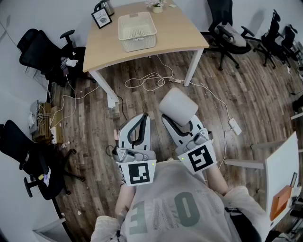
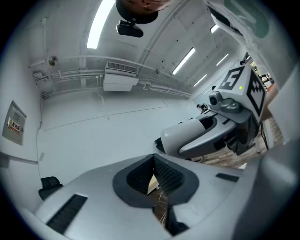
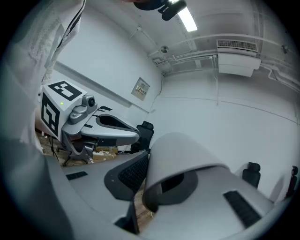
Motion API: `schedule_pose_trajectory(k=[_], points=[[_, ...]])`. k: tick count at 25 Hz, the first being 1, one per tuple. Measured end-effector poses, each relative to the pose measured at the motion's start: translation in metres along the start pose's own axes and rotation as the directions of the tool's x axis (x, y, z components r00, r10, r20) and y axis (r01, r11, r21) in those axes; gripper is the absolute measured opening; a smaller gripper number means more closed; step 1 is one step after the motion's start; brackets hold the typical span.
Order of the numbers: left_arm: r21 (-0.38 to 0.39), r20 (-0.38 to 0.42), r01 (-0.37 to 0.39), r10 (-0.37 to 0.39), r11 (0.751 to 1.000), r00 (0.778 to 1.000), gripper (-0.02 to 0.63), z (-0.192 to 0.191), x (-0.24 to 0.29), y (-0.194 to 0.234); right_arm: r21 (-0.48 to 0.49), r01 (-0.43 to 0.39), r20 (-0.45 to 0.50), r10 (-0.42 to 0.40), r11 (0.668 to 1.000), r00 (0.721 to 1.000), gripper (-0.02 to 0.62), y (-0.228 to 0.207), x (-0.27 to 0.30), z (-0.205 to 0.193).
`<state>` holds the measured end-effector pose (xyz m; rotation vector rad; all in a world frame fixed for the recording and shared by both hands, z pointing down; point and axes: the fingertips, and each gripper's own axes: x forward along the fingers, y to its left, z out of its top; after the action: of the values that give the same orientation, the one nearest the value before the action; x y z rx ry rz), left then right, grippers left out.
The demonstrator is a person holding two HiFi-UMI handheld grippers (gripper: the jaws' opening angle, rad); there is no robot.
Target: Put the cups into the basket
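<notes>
A pale grey cup [image 1: 178, 107] is held out over the wooden floor, its wall pinched in my right gripper [image 1: 171, 121]. The right gripper view shows that cup [image 3: 183, 153] tipped on its side, one pad inside the rim and one outside; my right gripper [image 3: 146, 174] is shut on it. My left gripper [image 1: 142, 117] hangs beside it, shut with nothing between its pads [image 2: 165, 172]. The cream slotted basket [image 1: 137, 31] stands on the wooden table [image 1: 184, 34] well ahead of both grippers. No other cup shows.
On the table's far edge stand a framed sign [image 1: 101, 18], a dark kettle [image 1: 106, 6] and a small plant [image 1: 156, 5]. White cables [image 1: 147, 81] and a power strip [image 1: 234, 125] lie on the floor. Office chairs [image 1: 40, 56] stand left and right.
</notes>
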<state>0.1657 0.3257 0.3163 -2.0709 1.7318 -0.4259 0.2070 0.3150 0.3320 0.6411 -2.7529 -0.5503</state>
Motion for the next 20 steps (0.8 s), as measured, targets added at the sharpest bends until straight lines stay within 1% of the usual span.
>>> schedule_pose_trajectory(k=[4,7,9,10,13,15,17,20], points=[[-0.018,-0.009,0.0,0.0,1.0,1.0,0.008,-0.008,0.001,0.005,0.022,-0.003,-0.011,0.003,1.0,1.0,0.048,-0.002,0.004,-0.004],[-0.013,-0.011,-0.002,0.002,1.0,1.0,0.008,-0.014,0.005,0.013,0.074,-0.01,0.005,0.01,0.997,1.0,0.048,-0.004,0.013,-0.004],[-0.026,-0.017,-0.002,0.001,1.0,1.0,0.008,-0.018,0.006,0.018,0.105,-0.02,0.017,0.019,0.994,1.0,0.048,0.0,0.016,-0.003],[-0.035,-0.018,-0.001,0.0,0.999,1.0,0.008,-0.02,0.006,0.02,0.124,-0.019,0.031,0.015,0.992,0.999,0.048,0.001,0.018,-0.001],[-0.038,-0.01,0.003,-0.004,0.999,1.0,0.008,-0.023,0.007,0.028,0.207,-0.001,0.114,-0.024,0.978,0.993,0.048,-0.002,0.027,0.013],[-0.038,-0.009,0.008,-0.008,0.999,1.0,0.008,-0.027,0.007,0.034,0.24,0.002,0.132,-0.035,0.971,0.991,0.048,-0.005,0.034,0.018],[-0.046,-0.013,0.011,-0.012,0.999,1.0,0.008,-0.032,0.007,0.042,0.252,0.005,0.126,-0.038,0.968,0.991,0.048,-0.006,0.04,0.023],[-0.052,-0.005,0.014,-0.014,0.999,1.0,0.008,-0.036,0.006,0.06,0.243,0.019,0.108,-0.047,0.97,0.993,0.048,-0.006,0.052,0.027]])
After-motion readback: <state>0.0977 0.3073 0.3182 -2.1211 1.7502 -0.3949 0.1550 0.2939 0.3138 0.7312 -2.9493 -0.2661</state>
